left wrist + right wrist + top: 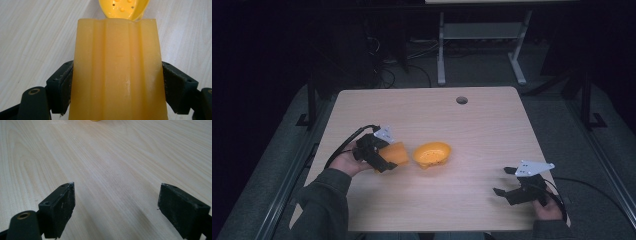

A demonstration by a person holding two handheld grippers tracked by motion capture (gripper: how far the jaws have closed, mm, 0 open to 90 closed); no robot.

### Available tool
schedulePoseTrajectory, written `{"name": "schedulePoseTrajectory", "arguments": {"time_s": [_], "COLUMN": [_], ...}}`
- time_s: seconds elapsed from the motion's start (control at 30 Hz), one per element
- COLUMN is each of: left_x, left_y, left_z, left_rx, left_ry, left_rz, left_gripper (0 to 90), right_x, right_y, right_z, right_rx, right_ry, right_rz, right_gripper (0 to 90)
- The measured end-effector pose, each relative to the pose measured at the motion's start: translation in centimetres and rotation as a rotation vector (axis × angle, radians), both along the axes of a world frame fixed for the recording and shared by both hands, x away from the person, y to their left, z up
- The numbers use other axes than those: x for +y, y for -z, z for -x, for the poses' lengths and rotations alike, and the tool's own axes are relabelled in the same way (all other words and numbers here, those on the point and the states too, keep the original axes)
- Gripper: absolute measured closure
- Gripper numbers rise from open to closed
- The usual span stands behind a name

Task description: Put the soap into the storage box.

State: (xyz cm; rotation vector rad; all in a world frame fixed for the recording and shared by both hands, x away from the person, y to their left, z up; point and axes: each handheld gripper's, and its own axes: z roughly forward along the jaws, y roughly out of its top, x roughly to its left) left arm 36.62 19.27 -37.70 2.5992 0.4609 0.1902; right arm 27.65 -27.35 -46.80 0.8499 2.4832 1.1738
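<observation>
My left gripper point(384, 159) is shut on a ribbed orange block point(395, 153), held above the left-middle of the wooden table point(482, 125). In the left gripper view the orange block point(117, 72) sits squeezed between the two black jaws, its far end toward a yellow perforated bowl point(123, 8). That yellow bowl point(432, 154) rests tilted on the table just right of the block. My right gripper point(507, 185) stands open near the table's front right corner, jaws wide apart over bare wood, with the fingers point(61, 205) empty.
A round cable hole point(461, 100) lies near the table's far edge. Behind the table a white desk frame point(479, 47) stands on the dark floor. A black cable point(347, 142) trails from the left gripper.
</observation>
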Motion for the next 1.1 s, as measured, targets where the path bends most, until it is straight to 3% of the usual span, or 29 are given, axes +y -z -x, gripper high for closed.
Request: {"name": "schedulePoseTrajectory", "arguments": {"time_s": [0.4,0.53,1.1], "left_x": [-1.2,-1.7,-4.8], "left_y": [-0.5,-0.5,-1.7], "left_z": [-1.1,-1.5,-2.5], "left_rx": [-0.007,-0.005,-0.031], "left_ry": [0.026,0.029,0.086], "left_rz": [-0.028,-0.012,-0.01], "left_gripper": [20.8,20.8,20.8], "right_x": [-0.1,-0.1,-0.2], "right_y": [-0.1,-0.1,-0.1], "right_z": [0.1,0.1,0.1], "right_rx": [0.004,0.004,0.001], "right_ry": [0.003,0.006,0.004], "right_rz": [-0.005,-0.007,-0.012], "right_gripper": [13.7,13.7,13.7]}}
